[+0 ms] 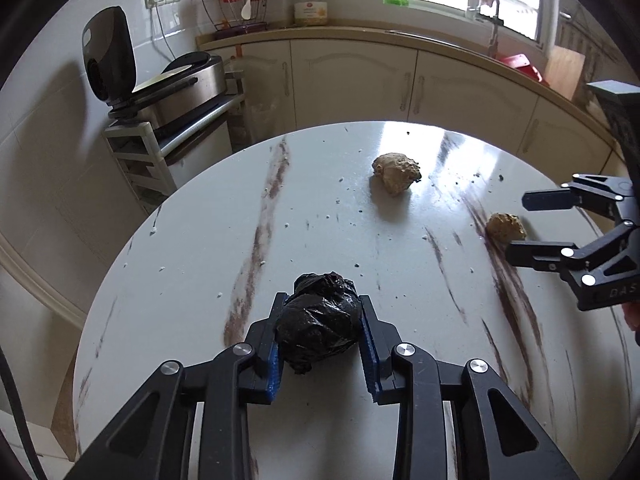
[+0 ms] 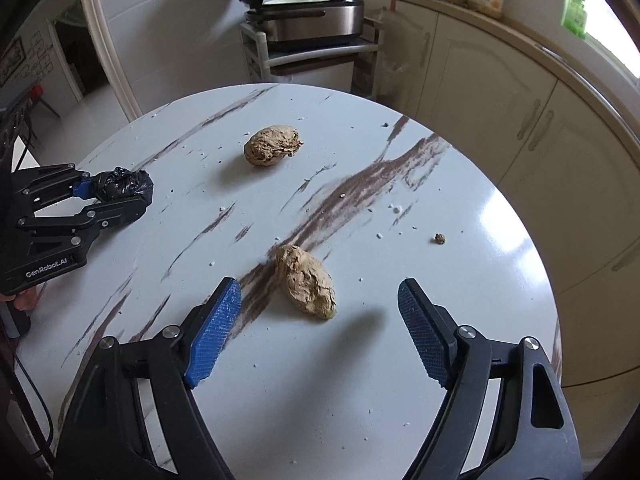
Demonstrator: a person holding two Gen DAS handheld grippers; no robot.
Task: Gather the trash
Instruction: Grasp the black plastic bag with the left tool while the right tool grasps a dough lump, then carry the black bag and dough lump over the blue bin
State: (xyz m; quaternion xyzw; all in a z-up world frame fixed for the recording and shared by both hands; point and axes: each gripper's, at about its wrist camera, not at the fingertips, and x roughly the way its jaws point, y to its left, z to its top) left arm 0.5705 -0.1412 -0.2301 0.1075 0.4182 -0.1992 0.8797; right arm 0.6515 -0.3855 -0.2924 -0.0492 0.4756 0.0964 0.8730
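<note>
My left gripper (image 1: 321, 304) is shut on a crumpled black plastic bag ball (image 1: 320, 320) just above the round white marble table (image 1: 280, 220); it also shows at the left in the right wrist view (image 2: 136, 190), holding the bag (image 2: 124, 184). My right gripper (image 2: 320, 292) is open and empty, its jaws standing either side of a brown crumpled paper wad (image 2: 306, 280) on the table. It shows at the right edge in the left wrist view (image 1: 516, 224) beside that wad (image 1: 506, 226). A second brown wad (image 1: 396, 172) (image 2: 272, 145) lies farther back.
Small crumbs (image 2: 440, 238) dot the tabletop (image 2: 360, 380). Beyond the table stand cream cabinets (image 1: 352, 80), a rack with a steel cooker (image 1: 180, 88) (image 2: 312, 20), and a countertop with jars (image 1: 311, 4) under a window.
</note>
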